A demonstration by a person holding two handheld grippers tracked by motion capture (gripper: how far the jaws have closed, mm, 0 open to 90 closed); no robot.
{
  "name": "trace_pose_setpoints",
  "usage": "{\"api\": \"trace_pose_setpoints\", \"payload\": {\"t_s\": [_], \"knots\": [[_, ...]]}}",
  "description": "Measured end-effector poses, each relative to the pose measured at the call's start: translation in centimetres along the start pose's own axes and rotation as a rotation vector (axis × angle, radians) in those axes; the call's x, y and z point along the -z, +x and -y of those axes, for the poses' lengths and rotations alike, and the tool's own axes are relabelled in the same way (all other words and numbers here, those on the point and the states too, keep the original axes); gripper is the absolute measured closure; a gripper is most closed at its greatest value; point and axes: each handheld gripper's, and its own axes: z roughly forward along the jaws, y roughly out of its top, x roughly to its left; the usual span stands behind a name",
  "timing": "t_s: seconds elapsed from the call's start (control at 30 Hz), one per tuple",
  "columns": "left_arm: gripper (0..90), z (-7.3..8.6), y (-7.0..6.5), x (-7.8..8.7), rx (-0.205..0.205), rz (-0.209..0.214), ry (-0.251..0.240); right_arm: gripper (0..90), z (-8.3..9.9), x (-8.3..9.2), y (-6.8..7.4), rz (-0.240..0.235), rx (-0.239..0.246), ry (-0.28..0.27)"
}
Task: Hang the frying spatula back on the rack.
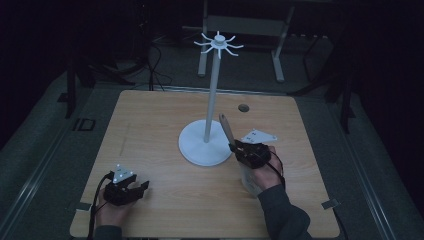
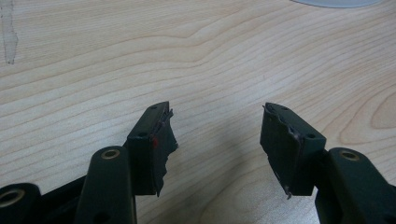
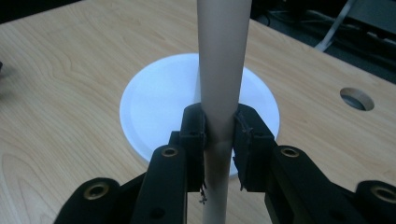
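Note:
A white hanging stand (image 1: 212,95) rises from a round base (image 1: 197,147) at the table's middle, with a ring of hooks (image 1: 218,44) on top. Just right of the base, my right gripper (image 1: 234,146) is shut on a wooden utensil handle (image 1: 225,126) that tilts up toward the pole. In the right gripper view the pale handle (image 3: 222,70) is clamped between the jaws of that gripper (image 3: 218,126), with the white base (image 3: 154,102) behind it. A pale part of the utensil (image 1: 248,181) hangs under the hand. My left gripper (image 1: 142,187) rests open at the front left, and in its own view the gripper (image 2: 217,126) holds nothing.
The light wooden table (image 1: 150,125) has a round cable hole (image 1: 243,107) at the back right, the same hole (image 3: 357,98) appearing beyond the base. Small tape pieces (image 1: 329,203) mark the front corners. Dark floor, cables and a grey frame (image 1: 245,25) lie behind the table.

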Motion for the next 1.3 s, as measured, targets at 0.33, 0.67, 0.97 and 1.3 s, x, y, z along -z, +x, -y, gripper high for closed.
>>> {"api": "trace_pose_setpoints", "payload": {"t_s": [0.33,0.67,0.97,1.3], "knots": [[43.4,0.0,0.0,0.0,-0.002,-0.001,0.003,74.9,-0.7,0.5,0.1,0.004,-0.012,-0.06],[43.4,0.0,0.0,0.0,-0.001,-0.001,0.002,74.9,-1.2,1.0,-0.1,-0.01,-0.036,-0.133],[43.4,0.0,0.1,0.0,-0.002,-0.002,0.001,74.9,-1.6,1.3,-0.1,-0.02,-0.062,-0.201],[43.4,0.0,0.1,0.0,0.0,-0.002,-0.001,74.9,-2.2,1.4,-0.2,-0.014,-0.069,-0.23]]}}
